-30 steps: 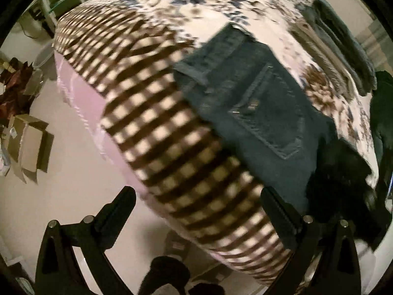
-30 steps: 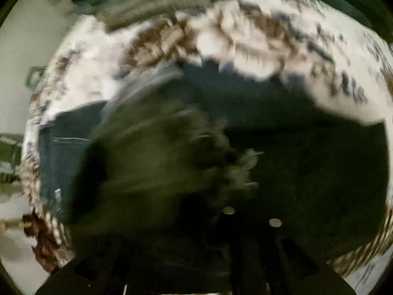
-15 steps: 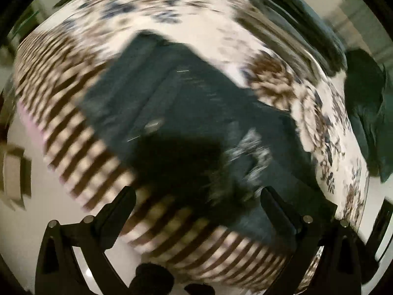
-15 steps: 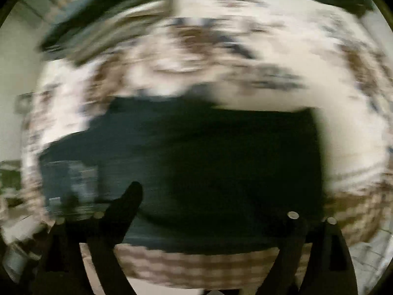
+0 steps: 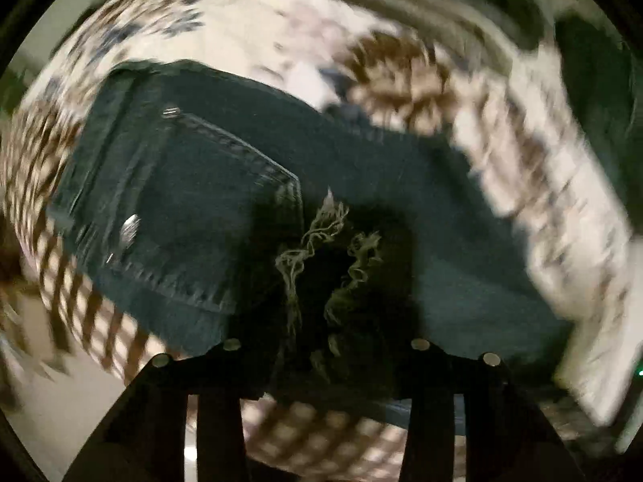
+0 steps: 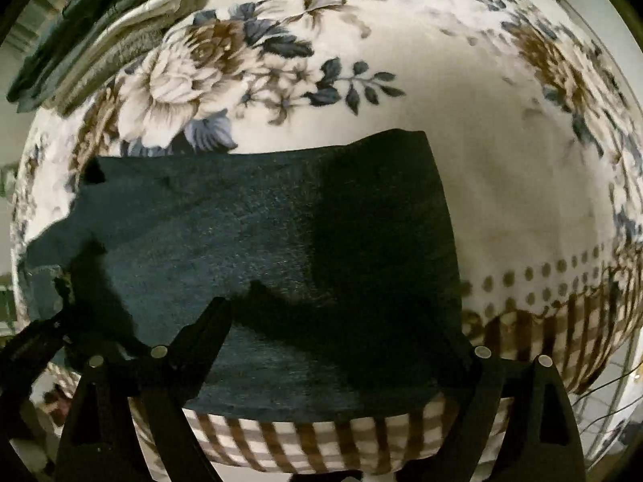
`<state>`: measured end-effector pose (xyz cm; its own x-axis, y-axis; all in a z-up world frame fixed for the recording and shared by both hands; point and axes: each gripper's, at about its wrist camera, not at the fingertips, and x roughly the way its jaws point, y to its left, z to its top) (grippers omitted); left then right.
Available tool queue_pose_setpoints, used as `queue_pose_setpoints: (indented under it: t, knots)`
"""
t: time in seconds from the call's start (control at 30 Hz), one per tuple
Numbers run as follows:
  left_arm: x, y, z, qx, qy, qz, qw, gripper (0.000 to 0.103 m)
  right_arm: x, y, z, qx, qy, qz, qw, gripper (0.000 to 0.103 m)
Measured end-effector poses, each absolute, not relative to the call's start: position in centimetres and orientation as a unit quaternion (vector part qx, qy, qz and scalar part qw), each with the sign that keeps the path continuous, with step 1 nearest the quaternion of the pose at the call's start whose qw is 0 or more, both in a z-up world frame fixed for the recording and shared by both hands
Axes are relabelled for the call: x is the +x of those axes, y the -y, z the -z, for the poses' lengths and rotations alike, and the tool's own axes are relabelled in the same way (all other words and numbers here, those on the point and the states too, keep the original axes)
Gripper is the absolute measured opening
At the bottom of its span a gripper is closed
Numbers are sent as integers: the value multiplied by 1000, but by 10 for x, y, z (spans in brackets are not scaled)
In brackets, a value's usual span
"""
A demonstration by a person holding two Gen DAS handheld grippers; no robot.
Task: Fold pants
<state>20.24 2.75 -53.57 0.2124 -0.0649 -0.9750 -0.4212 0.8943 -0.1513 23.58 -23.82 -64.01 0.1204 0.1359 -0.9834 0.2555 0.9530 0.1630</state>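
The dark jeans (image 6: 257, 249) lie folded along the bed's (image 6: 502, 168) near edge, long axis running left to right. The left hand-held gripper (image 5: 325, 345) looks clamped on a frayed hem over the pocket end; the right hand-held gripper (image 6: 341, 321) hovers wide open, holding nothing. Folded clothes (image 6: 100, 28) sit well apart at the far corner.

Matte black right tongs (image 6: 341, 333), angular fingers, silver round screws
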Motion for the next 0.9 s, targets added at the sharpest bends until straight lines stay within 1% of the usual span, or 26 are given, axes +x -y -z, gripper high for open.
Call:
queue_pose_setpoints:
  t: [0.1,0.17,0.23,0.33,0.4,0.43,0.47,0.6,0.73,0.83,0.9]
  knots:
    - [183,-45,516,-289,-589,-121,745,39,234,244,640,162,-662,37,731,92]
    - [179,-52,524,-357,-591,-113,714,41,235,247,643,167,-665,38,727,92]
    - [182,-50,543,-386,-607,-114,685,41,237,247,647,171,-667,40,724,92]
    - [194,-35,572,-359,-644,-140,661,41,238,248,651,175,-669,45,721,92]
    - [199,-25,582,-320,-655,-151,667,39,240,246,656,172,-673,48,717,92]
    - [200,-21,580,-298,-653,-155,678,29,241,246,657,169,-675,48,716,92]
    - [201,-16,577,-279,-649,-158,690,3,243,244,659,166,-677,49,715,92]
    - [194,-1,538,-234,-606,-136,748,4,242,245,653,177,-679,40,712,92]
    - [182,-6,516,-238,-584,-126,766,4,239,243,646,179,-681,24,710,92]
    - [173,-20,530,-248,-591,-134,756,4,239,232,647,153,-687,16,711,92]
    - [173,-28,556,-257,-605,-148,739,4,238,222,650,130,-692,9,710,92]
